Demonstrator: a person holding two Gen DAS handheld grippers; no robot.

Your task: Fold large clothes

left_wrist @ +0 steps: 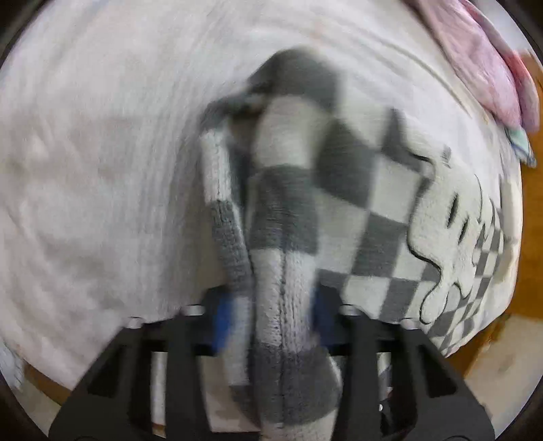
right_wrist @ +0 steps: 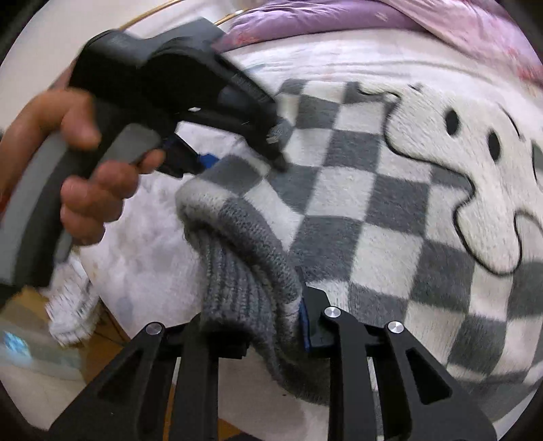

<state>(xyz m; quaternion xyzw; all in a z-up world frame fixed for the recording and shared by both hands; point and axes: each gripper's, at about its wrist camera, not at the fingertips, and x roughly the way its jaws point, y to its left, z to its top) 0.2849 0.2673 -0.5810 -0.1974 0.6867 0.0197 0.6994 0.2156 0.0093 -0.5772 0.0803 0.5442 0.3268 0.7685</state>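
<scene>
A grey-and-white checkered knit sweater (left_wrist: 383,203) with a white cartoon figure (right_wrist: 458,152) lies spread on a bed. My left gripper (left_wrist: 275,322) is shut on a bunched strip of the sweater that runs between its blue pads and stretches away up the middle. In the right wrist view the sweater (right_wrist: 356,203) fills the right side. There my right gripper (right_wrist: 261,325) is shut on its ribbed grey edge (right_wrist: 237,285). The left gripper (right_wrist: 278,149), held by a person's hand (right_wrist: 85,190), pinches the sweater at upper left. The left wrist view is blurred.
The white bed sheet (left_wrist: 101,169) spreads under the sweater and reaches the bed's edge (right_wrist: 142,254). A pink and purple quilt (right_wrist: 339,20) is piled at the far side (left_wrist: 475,61). Wooden floor (left_wrist: 529,203) shows beyond the bed. A white knitted item (right_wrist: 71,305) hangs at the edge.
</scene>
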